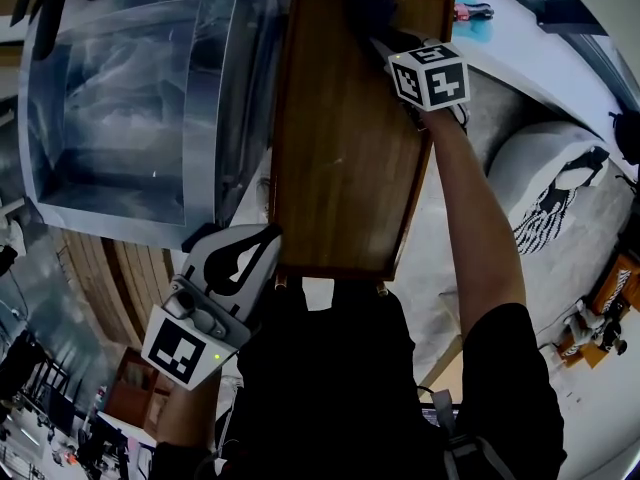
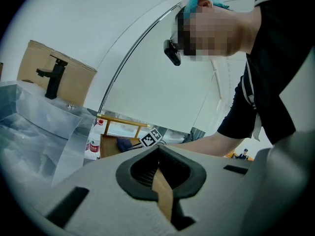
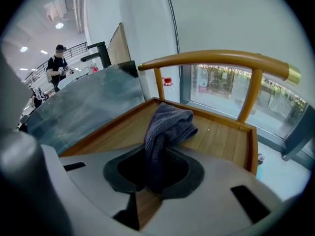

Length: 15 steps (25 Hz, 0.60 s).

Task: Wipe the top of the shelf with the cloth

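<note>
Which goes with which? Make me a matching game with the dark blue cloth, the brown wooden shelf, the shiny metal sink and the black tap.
Things:
1. dark blue cloth
2. brown wooden shelf
3. shiny metal sink
4. black tap

Places:
A. stands at the sink's edge
B. lies under the cloth
C. pinched in the right tongs
D. right beside the shelf

Pairs: 1-C, 2-B, 3-D, 4-A

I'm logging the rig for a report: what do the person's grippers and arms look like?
The left gripper and right gripper have light grey bodies with black pads lining two curved jaws. Each carries a white cube printed with black square markers and a small green light. The person wears a black short-sleeved shirt; the forearms are bare.
</note>
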Each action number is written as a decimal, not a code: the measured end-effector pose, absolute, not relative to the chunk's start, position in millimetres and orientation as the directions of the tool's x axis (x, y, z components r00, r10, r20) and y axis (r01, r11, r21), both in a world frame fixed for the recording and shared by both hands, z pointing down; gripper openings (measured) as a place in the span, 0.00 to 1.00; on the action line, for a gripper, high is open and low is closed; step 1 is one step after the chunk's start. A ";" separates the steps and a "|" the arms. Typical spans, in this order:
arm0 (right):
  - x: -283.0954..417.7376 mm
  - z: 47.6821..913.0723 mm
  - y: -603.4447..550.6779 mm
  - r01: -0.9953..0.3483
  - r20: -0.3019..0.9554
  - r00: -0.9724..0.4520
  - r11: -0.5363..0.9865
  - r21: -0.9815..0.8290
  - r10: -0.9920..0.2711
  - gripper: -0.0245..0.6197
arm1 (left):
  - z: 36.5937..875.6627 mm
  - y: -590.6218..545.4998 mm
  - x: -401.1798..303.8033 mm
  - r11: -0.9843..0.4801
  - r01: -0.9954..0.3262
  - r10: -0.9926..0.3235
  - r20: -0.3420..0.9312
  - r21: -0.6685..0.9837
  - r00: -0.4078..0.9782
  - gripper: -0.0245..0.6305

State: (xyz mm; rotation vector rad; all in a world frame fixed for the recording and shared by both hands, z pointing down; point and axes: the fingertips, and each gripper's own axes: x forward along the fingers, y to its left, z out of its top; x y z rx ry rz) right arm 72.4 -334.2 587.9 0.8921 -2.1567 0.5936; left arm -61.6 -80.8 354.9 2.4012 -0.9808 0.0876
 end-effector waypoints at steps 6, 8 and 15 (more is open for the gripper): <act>65.2 590.1 -302.3 -0.707 0.771 -0.518 0.692 -0.143 -0.370 0.15 | 351.1 -78.6 -62.3 -0.599 -0.660 -0.629 0.243 0.455 0.739 0.07; 62.3 590.8 -289.4 -0.697 0.773 -0.525 0.701 -0.150 -0.357 0.15 | 350.5 -75.6 -60.9 -0.603 -0.655 -0.625 0.241 0.455 0.743 0.07; 54.2 592.2 -237.3 -0.673 0.774 -0.550 0.715 -0.189 -0.313 0.15 | 344.4 -60.7 -56.8 -0.626 -0.639 -0.610 0.229 0.448 0.758 0.07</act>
